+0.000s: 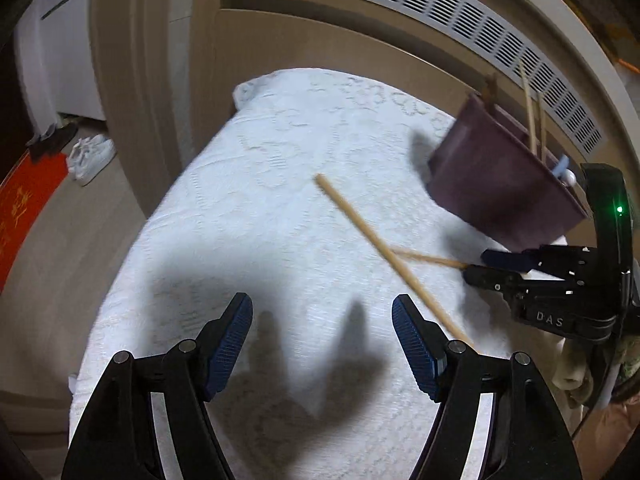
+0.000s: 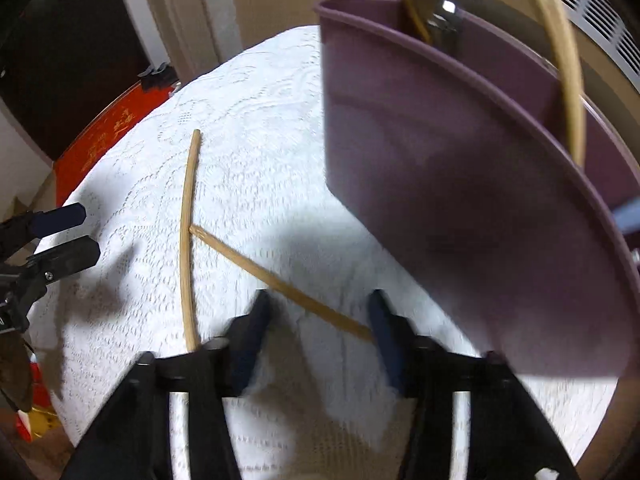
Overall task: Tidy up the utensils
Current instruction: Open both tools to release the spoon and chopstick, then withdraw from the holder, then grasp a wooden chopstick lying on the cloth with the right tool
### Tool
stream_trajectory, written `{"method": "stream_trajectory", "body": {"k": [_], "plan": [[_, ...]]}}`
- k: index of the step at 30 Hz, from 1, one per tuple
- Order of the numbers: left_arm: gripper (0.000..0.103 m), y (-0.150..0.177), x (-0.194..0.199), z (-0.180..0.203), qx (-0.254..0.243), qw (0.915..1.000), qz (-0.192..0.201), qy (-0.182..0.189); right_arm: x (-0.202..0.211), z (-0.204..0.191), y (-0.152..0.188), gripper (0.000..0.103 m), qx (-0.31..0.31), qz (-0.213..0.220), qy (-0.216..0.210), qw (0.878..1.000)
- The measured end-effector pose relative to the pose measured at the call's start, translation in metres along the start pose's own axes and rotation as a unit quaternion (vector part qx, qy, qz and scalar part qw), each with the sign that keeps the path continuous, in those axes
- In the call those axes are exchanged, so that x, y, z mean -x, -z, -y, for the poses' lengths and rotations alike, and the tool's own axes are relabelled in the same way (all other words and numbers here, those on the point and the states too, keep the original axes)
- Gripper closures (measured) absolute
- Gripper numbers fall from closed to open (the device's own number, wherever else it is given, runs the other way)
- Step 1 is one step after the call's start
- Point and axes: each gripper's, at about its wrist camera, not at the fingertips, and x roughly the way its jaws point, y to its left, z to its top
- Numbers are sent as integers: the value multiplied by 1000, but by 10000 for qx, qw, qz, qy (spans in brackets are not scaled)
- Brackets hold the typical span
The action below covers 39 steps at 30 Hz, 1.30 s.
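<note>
Cloth (image 1: 248, 216) open left/centre; purple holder (image 2: 460, 184) blocks right; crossed chopsticks (image 2: 188, 216) lie mid-table.

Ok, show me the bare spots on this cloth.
Free: the white tablecloth left of the long chopstick, out to its far edge. Crowded: the right side, where the crossed chopstick, purple utensil holder and right gripper sit.

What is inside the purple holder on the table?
Inside the purple holder stand light wooden sticks, likely chopsticks, a metal utensil and a pale blue piece. Its wall hides their lower ends and the bottom.
</note>
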Motion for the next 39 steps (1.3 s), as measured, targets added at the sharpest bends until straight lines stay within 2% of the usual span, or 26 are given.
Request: {"method": "stream_trajectory", "body": {"k": [3, 13, 16, 19, 21, 22, 23, 24, 25, 26, 27, 29, 34, 37, 38, 39], "plan": [[30, -4, -2, 8, -101, 9999, -57, 28, 12, 2, 12, 95, -208, -8, -34, 9998], [30, -16, -20, 38, -556, 9981, -250, -28, 46, -13, 88, 97, -687, -50, -488, 9964], [30, -29, -34, 38, -395, 9985, -389, -21, 50, -18, 104, 97, -779, 22, -273, 9966], [30, -43, -53, 37, -49, 9980, -629, 67, 59, -18, 115, 97, -629, 195, 277, 9974], [30, -50, -60, 45, -165, 9983, -565, -51, 64, -19, 118, 96, -508, 296, 526, 9969], [32, -52, -62, 51, -295, 9981, -533, -100, 67, -19, 119, 96, -475, 351, 579, 9966], [45, -52, -64, 56, -424, 9977, -507, -133, 70, -19, 118, 93, -451, 423, 611, 9962], [62, -51, -65, 60, -560, 9971, -486, -197, 72, -18, 116, 89, -431, 482, 603, 9961], [69, -49, -66, 64, -726, 9960, -466, -220, 74, -17, 112, 85, -396, 530, 569, 9962], [79, -45, -64, 66, -859, 9953, -437, -134, 78, -15, 112, 77, -360, 583, 559, 9961], [82, -42, -62, 68, -975, 9943, -426, -109, 78, -13, 108, 70, -308, 640, 566, 9959], [87, -32, -54, 70, -1273, 9911, -371, -96, 68, -10, 92, 66, -169, 630, 535, 9964], [88, -6, -33, 60, -1481, 9876, -504, 153, 41, -1, 63, 66, 4, 365, 449, 9983], [88, 6, -22, 47, -1447, 9874, -617, 182, 24, 9, 51, 66, -202, 216, 229, 9993], [87, 8, -19, 43, -1398, 9879, -642, 190, 23, 11, 49, 66, -330, 288, 179, 9989], [87, 11, -16, 38, -1323, 9886, -679, 218, 23, 13, 48, 73, -463, 283, 147, 9984]]}}
